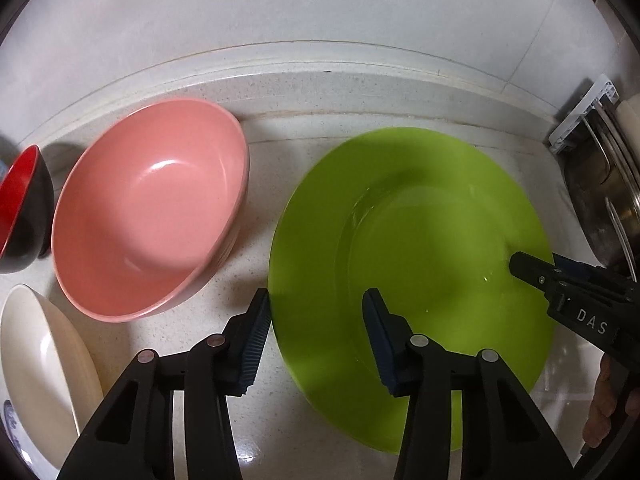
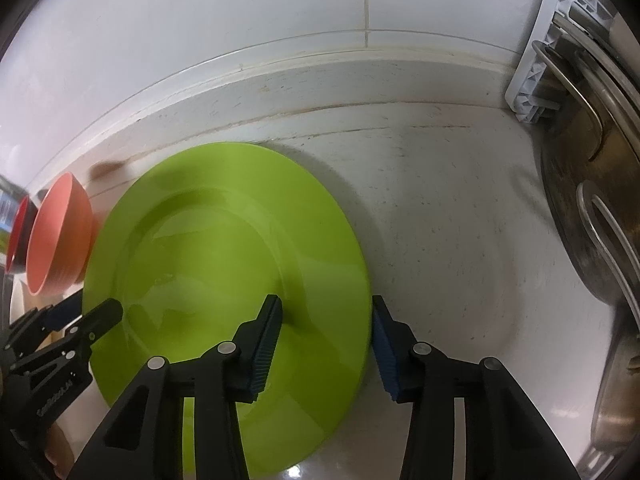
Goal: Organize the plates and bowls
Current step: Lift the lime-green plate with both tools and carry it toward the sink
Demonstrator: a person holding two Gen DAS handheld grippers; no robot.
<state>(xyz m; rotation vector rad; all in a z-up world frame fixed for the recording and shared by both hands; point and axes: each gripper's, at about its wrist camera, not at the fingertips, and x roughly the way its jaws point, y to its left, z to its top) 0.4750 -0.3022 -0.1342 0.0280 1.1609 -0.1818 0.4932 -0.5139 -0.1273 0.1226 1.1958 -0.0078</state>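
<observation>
A lime green plate (image 1: 408, 240) lies flat on the white speckled counter (image 1: 256, 240). My left gripper (image 1: 318, 300) is open and straddles the plate's left rim, with one pad outside the rim and one over the plate. My right gripper (image 2: 326, 304) is open too and straddles the right rim of the green plate (image 2: 208, 248) in the same way. Each gripper shows in the other's view: the right gripper (image 1: 528, 266) and the left gripper (image 2: 90, 310). A pink bowl (image 1: 148, 204) stands left of the plate, with a red and black bowl (image 1: 22, 208) beyond it.
A cream plate (image 1: 40, 364) lies on a patterned plate at the near left. Steel pots (image 2: 592, 208) and a white rack (image 2: 536, 64) stand at the right. The white backsplash wall (image 1: 280, 20) runs close behind. A hand (image 1: 600, 404) holds the right gripper.
</observation>
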